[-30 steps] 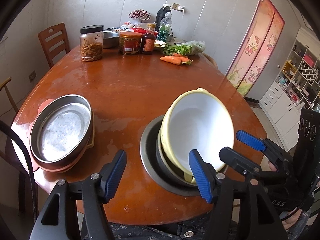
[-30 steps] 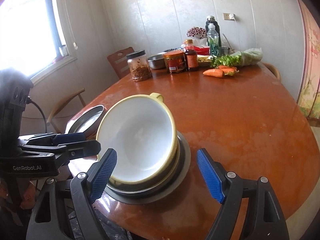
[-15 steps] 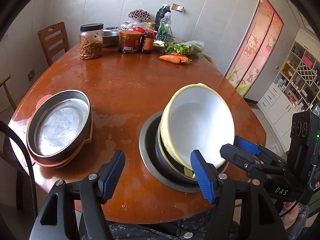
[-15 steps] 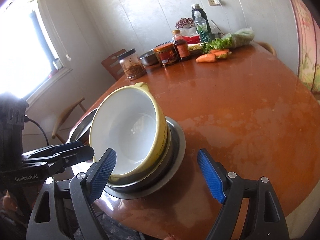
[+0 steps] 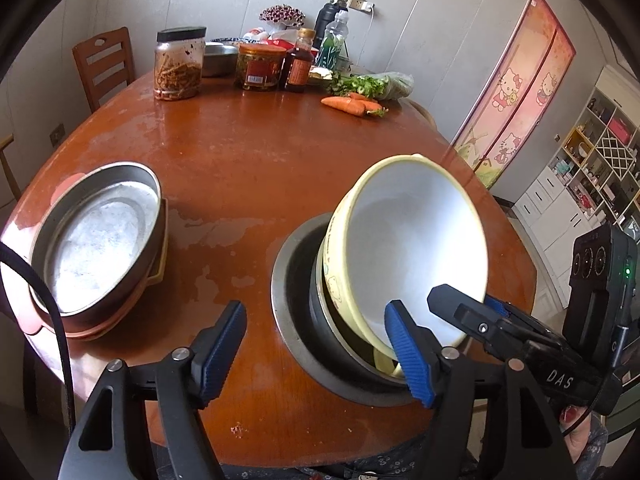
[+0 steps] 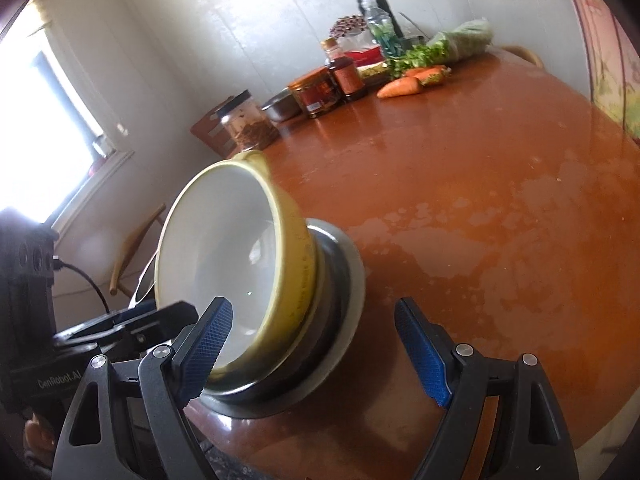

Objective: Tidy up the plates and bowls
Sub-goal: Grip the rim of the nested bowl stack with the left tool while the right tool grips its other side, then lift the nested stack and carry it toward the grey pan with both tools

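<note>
A yellow bowl with a white inside stands steeply tilted, its foot in a dark bowl that sits on a steel plate near the table's front edge. My left gripper hangs just before this stack. Its jaws are opening, with only the plate's rim between them, and its right finger overlaps the bowl's low rim. From the right, my right gripper stands open around the stack. Its left pad is in front of the yellow bowl and its right pad is clear of it.
A steel dish rests on a pile of orange plates at the table's left edge. Jars, bottles, a steel bowl, carrots and greens crowd the far side. Wooden chairs stand behind the round brown table.
The yellow bowl has tipped up more steeply. The left jaws have spread a little wider. The right gripper has rolled and sunk closer to the stack.
</note>
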Tool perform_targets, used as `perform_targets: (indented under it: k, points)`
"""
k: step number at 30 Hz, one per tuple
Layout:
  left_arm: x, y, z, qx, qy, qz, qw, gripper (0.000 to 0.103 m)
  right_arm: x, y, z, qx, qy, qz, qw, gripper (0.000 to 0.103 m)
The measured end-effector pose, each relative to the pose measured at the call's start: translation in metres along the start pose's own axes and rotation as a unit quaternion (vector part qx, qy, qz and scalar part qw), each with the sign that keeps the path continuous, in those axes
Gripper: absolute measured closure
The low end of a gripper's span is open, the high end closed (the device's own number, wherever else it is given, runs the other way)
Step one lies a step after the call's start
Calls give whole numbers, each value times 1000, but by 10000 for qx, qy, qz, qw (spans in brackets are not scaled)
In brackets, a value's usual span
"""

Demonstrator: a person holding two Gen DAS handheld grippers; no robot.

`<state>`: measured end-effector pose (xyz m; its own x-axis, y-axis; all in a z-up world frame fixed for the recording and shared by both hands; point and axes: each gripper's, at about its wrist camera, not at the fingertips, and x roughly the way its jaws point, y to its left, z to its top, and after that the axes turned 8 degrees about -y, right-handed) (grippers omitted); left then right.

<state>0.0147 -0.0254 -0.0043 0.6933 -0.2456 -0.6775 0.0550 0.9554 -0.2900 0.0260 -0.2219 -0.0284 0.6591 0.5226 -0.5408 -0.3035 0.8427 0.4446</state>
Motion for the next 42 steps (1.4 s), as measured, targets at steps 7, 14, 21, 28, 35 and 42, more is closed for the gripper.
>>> perform_targets:
  k: [7, 14, 21, 28, 35, 42]
  points:
    - [12, 1, 0, 2, 97, -28, 9999, 27, 11, 0, 0, 38, 142, -79, 9999, 19]
    - [27, 5, 1, -29, 231, -162, 9996, 27, 21, -3, -2, 13, 321, -272, 9991, 19]
    - [42, 15, 0, -418, 415, -514, 9969, 28, 23, -6, 0, -7, 280, -321, 9991, 19]
    - [41, 8, -2, -349, 433, -738, 9957, 40, 19, -9, -4, 133, 270, -32, 9995, 26]
    - [37, 3, -2, -242, 352, -674, 9968, 44, 16, 3, -4, -71, 213, 186, 9996, 47]
    - [33, 4, 0, -293, 339, -594, 9972, 44, 18, 12, -2, -277, 257, -17, 9993, 48]
